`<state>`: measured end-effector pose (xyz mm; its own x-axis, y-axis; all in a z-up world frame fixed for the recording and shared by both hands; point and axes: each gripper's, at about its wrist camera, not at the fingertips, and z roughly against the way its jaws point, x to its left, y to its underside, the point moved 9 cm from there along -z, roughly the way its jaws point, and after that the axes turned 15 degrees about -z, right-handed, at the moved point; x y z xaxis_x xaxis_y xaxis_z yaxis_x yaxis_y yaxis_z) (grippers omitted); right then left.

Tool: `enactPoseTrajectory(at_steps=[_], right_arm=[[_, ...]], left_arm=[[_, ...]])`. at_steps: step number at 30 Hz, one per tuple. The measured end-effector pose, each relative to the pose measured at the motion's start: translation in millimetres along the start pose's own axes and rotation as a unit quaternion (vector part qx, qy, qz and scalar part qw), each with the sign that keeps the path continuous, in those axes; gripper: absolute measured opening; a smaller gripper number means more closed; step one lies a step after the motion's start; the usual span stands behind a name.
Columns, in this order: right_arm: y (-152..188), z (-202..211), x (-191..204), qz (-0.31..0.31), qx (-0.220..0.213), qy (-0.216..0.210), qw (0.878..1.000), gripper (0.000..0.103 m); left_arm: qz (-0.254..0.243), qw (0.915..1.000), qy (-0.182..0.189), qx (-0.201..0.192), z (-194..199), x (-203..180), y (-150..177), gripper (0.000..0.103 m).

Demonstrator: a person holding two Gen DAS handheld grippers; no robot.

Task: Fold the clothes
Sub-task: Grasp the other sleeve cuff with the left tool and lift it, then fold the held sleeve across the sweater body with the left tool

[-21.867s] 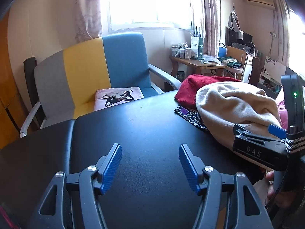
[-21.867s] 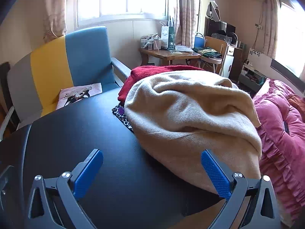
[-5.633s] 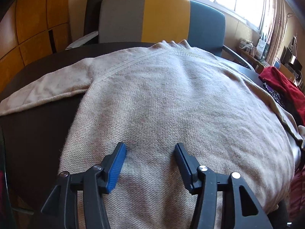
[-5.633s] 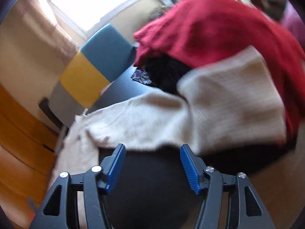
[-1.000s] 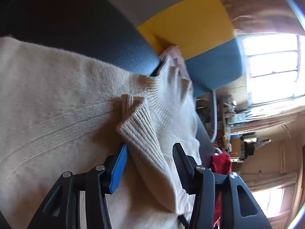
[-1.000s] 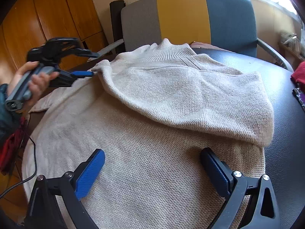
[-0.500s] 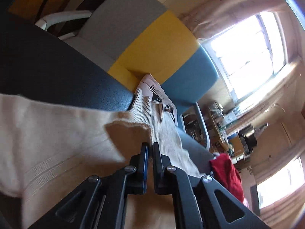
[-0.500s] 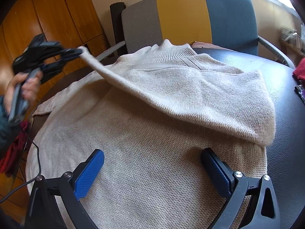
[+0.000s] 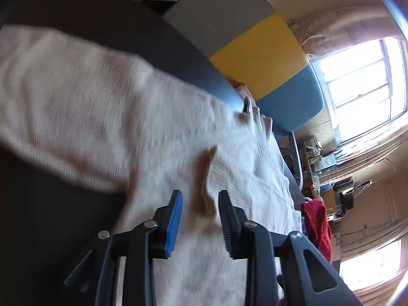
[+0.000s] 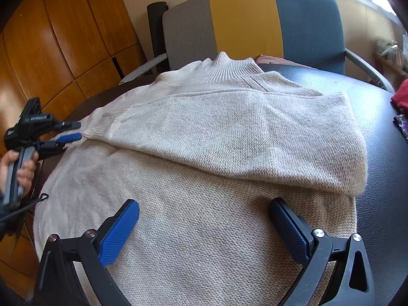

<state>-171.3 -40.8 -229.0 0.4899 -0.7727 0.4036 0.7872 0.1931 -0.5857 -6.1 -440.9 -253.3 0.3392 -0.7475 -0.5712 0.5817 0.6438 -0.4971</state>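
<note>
A beige knit sweater lies spread on the black table, collar toward the chair. One sleeve is folded across its chest, with the ribbed cuff at the left side. My left gripper is open just left of that cuff and holds nothing. In the left wrist view the left gripper has its jaws apart above the blurred sweater. My right gripper stands wide open over the sweater's lower body, empty.
A grey, yellow and blue armchair stands behind the table. A red garment and a patterned cloth lie at the table's right edge. Wooden cabinet doors fill the left. A hand holds the left gripper's handle.
The left gripper was shut on the sleeve cuff and holding it up; now it has opened and the sleeve lies flat across the sweater. The right gripper has barely moved.
</note>
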Motion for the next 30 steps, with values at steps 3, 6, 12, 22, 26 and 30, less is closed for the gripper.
enactPoseTrajectory(at_steps=[3,6,12,22,26,30], right_arm=[[0,0,0,-0.002,0.0,-0.003,1.0,0.103],[0,1,-1,-0.006,0.0,-0.009,1.0,0.103],[-2,2,-2,-0.016,0.0,-0.021,1.0,0.103],[-16,22,-8,-0.065,-0.008,-0.031,0.997,0.103],[-40,47,-27,-0.108,-0.046,-0.027,0.993,0.102],[-68,56,-49,-0.153,-0.073,-0.028,0.985,0.102]], left_arm=[[-0.035,0.9991,-0.015,0.017,-17,-9,-13,0.038],[-0.071,0.9967,-0.031,0.022,-33,-21,-20,0.039],[-0.144,0.9868,-0.066,0.031,-63,-46,-35,0.003],[-0.146,0.9842,-0.087,-0.05,-36,-59,-92,0.001],[-0.131,0.9836,-0.117,-0.043,-37,-42,-92,0.001],[-0.118,0.9847,-0.126,-0.025,-46,-29,-72,0.001]])
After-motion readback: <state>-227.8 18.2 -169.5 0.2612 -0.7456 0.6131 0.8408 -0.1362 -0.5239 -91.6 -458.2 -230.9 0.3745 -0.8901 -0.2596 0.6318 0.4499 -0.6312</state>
